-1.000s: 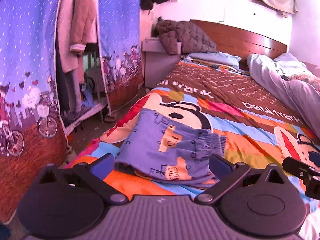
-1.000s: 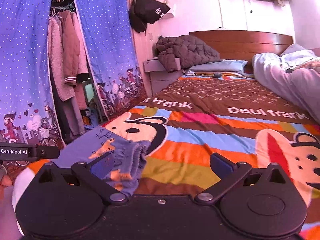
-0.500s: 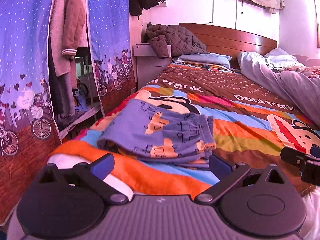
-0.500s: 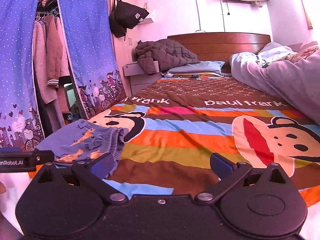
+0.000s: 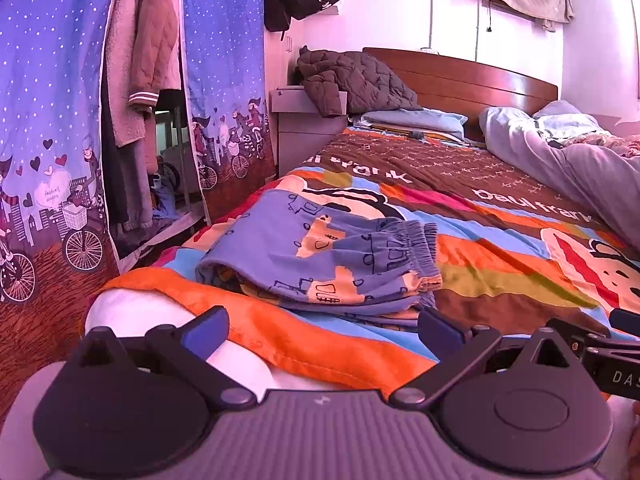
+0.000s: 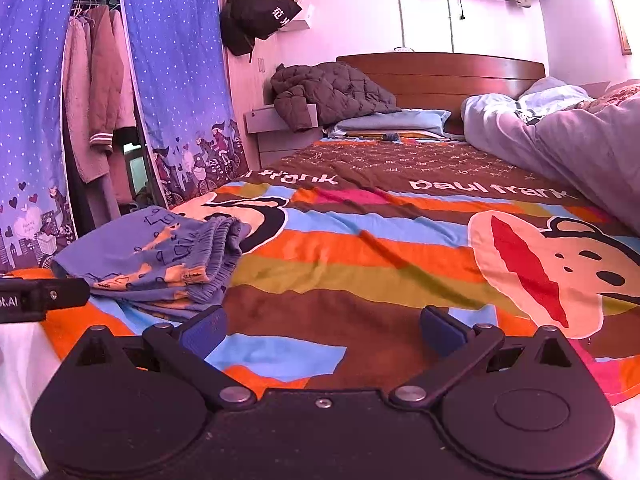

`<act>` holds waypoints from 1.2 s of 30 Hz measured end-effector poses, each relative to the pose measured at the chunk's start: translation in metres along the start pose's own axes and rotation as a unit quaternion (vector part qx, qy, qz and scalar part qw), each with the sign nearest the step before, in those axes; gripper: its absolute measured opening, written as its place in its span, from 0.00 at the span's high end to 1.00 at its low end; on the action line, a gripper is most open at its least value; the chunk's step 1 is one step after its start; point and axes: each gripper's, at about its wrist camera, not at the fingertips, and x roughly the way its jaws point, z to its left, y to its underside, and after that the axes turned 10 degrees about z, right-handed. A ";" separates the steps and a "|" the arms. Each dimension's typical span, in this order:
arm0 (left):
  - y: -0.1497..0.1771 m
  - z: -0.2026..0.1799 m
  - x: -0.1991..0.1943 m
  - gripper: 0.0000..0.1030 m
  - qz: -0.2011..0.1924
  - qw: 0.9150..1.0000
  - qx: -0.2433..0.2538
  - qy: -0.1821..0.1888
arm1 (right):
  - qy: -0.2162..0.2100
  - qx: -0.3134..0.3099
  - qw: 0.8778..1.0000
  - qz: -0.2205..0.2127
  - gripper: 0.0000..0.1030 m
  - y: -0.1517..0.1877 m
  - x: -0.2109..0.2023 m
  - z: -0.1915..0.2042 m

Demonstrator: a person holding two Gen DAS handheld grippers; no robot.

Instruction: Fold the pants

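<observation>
Striped blanket (image 5: 500, 240) is spread over the bed; folded pants (image 5: 328, 264) are laid just beyond the left gripper (image 5: 320, 326), left of the right gripper (image 6: 322, 330), both jaws apart.

Both grippers have pulled back from the folded pants (image 5: 320, 264). Left gripper (image 5: 320, 326) now sits off the blanket's (image 5: 304, 344) near edge, pants further off at 12 o'clock. Right gripper (image 6: 322, 330) has dropped lower too, pants (image 6: 156, 260) now at its 10 o'clock.
</observation>
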 end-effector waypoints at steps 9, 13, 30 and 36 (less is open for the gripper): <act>0.000 -0.004 0.003 0.00 0.000 1.000 0.013 -0.010 | 0.001 0.003 1.000 0.002 0.01 0.000 0.002 -0.001; 0.000 -0.004 0.003 0.00 0.000 1.000 0.012 -0.010 | 0.002 0.003 1.000 0.003 0.01 0.000 0.003 -0.001; 0.001 -0.006 0.003 0.00 0.000 1.000 0.015 -0.012 | 0.009 -0.006 1.000 0.010 0.01 0.003 0.007 0.002; 0.001 -0.006 0.003 0.00 0.000 1.000 0.015 -0.012 | 0.010 -0.005 1.000 0.010 0.01 0.003 0.007 0.003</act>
